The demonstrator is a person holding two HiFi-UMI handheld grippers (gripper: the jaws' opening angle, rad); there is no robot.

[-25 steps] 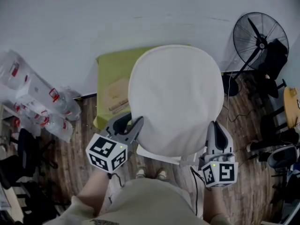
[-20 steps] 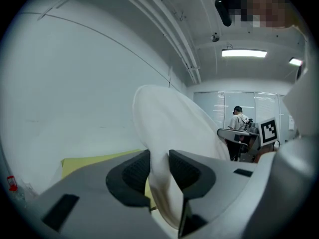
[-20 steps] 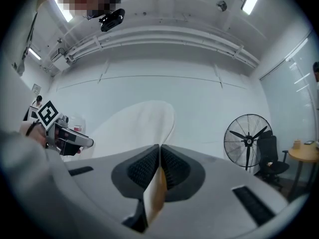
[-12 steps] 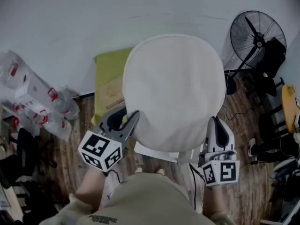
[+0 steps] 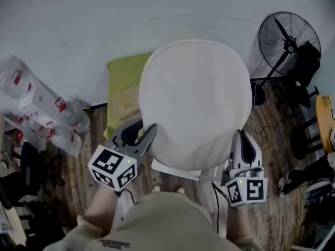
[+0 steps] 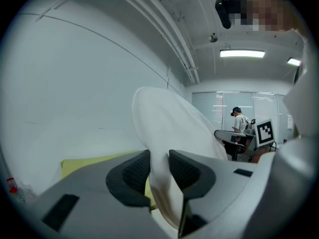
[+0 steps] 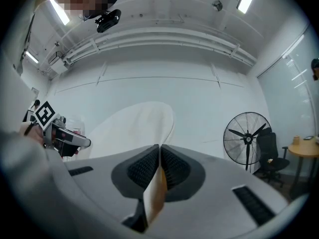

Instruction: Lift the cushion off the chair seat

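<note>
A round white cushion (image 5: pixel 193 101) hangs in the air above the white chair seat (image 5: pixel 175 170), held by both grippers at its near edge. My left gripper (image 5: pixel 142 130) is shut on the cushion's left rim; in the left gripper view the fabric (image 6: pixel 167 128) is pinched between the two dark pads (image 6: pixel 134 172). My right gripper (image 5: pixel 242 138) is shut on the right rim, and in the right gripper view a thin fold of the cushion (image 7: pixel 137 123) is squeezed tight between the pads (image 7: pixel 172 167). The cushion hides most of the seat.
A yellow-green surface (image 5: pixel 121 80) with cardboard on it stands behind the cushion at the wall. A standing fan (image 5: pixel 289 38) is at the right, with dark office chairs (image 5: pixel 314 177) and a round table (image 5: pixel 327 120) beyond. Clear plastic bags (image 5: pixel 39 111) lie on the left floor.
Compared with a second ago the cushion sits slightly higher and larger in the head view and covers more of the yellow-green surface. Both grips are unchanged; almost nothing moved in the last half second.
</note>
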